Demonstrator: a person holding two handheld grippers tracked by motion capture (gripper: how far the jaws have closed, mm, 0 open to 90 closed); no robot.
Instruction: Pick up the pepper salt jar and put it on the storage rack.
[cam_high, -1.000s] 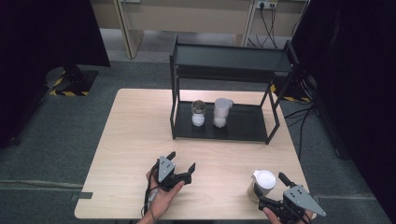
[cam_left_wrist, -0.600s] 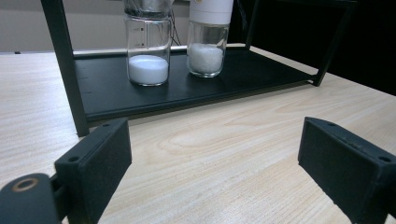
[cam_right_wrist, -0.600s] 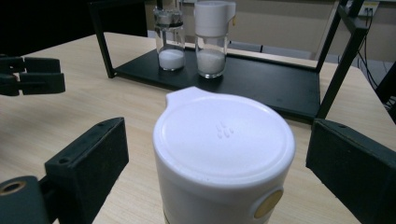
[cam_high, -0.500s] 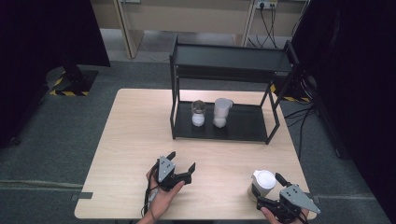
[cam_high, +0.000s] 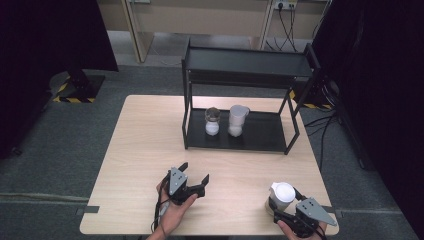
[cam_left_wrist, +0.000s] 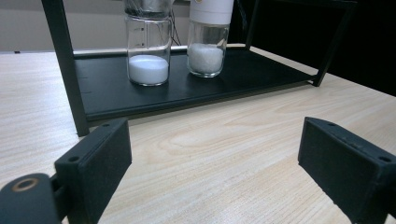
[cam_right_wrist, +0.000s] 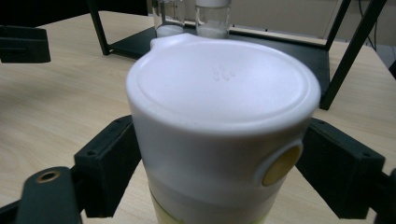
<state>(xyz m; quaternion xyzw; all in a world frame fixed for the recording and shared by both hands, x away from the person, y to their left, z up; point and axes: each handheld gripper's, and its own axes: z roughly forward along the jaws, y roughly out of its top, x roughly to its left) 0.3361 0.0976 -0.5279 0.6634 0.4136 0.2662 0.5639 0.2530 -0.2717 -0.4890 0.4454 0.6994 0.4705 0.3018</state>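
Note:
A jar with a white lid (cam_high: 281, 194) stands near the table's front right corner. My right gripper (cam_high: 284, 203) reaches it from the front, and its jaws have just been closing with the jar between them. In the right gripper view the black pads (cam_right_wrist: 109, 163) lie against both sides of the jar (cam_right_wrist: 219, 116), just below the lid. My left gripper (cam_high: 194, 172) rests at the front middle of the table with open jaws and nothing between them, pointing toward the rack (cam_left_wrist: 196, 88).
A black two-level rack (cam_high: 265, 132) stands at the back of the table. On its lower shelf are a dark-lidded jar (cam_high: 212, 121) and a white-lidded jar (cam_high: 237, 120), both holding white powder. Table edges lie close to both hands.
My right gripper has sunk a little around the white-lidded jar and its jaws have narrowed onto it. The left gripper has stayed where it was.

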